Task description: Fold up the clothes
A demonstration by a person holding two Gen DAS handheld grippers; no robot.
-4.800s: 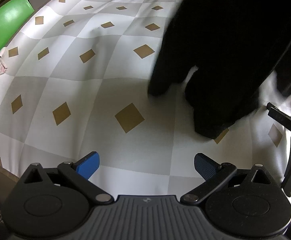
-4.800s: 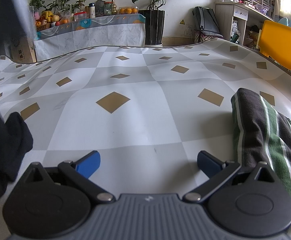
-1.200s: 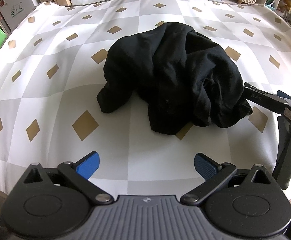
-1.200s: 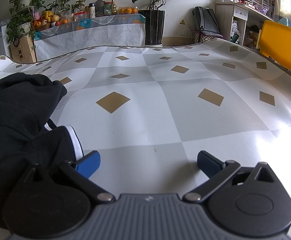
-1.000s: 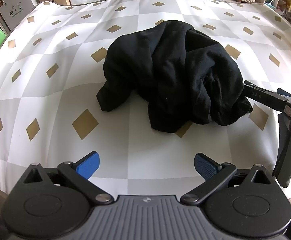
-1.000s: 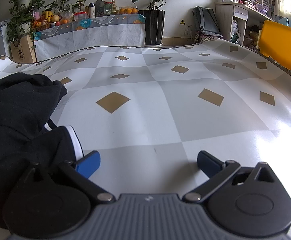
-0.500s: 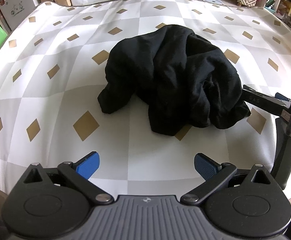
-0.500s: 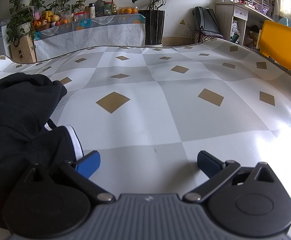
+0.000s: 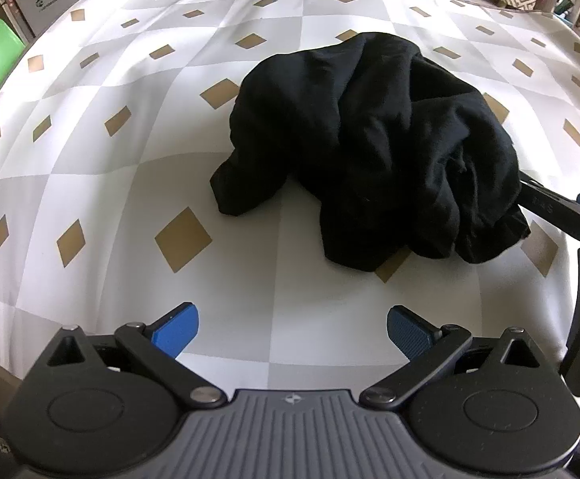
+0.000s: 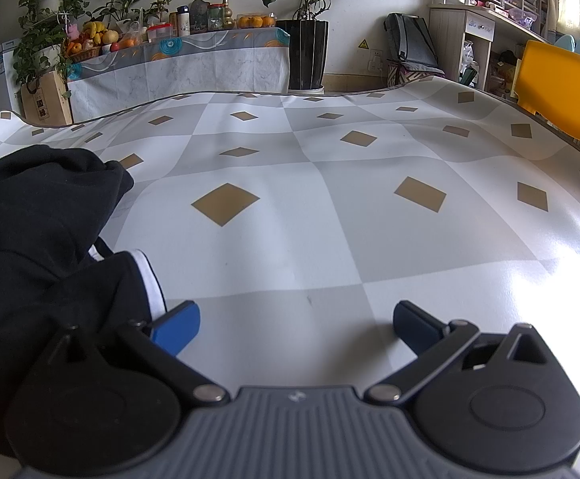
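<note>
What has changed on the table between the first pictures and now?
The black garment, earlier hanging in the air, now lies crumpled on the checked tablecloth. The striped cloth beside the right tool is gone from view. Both tools, left included, stay open and empty.

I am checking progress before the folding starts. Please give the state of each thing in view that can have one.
Black fabric garment: crumpled in a heap, not folded, lying on the table.
Left tool: open, empty, short of the garment.
Right tool: open, empty, beside the garment's edge.
Checked grey-and-white tablecloth: spread flat.
</note>
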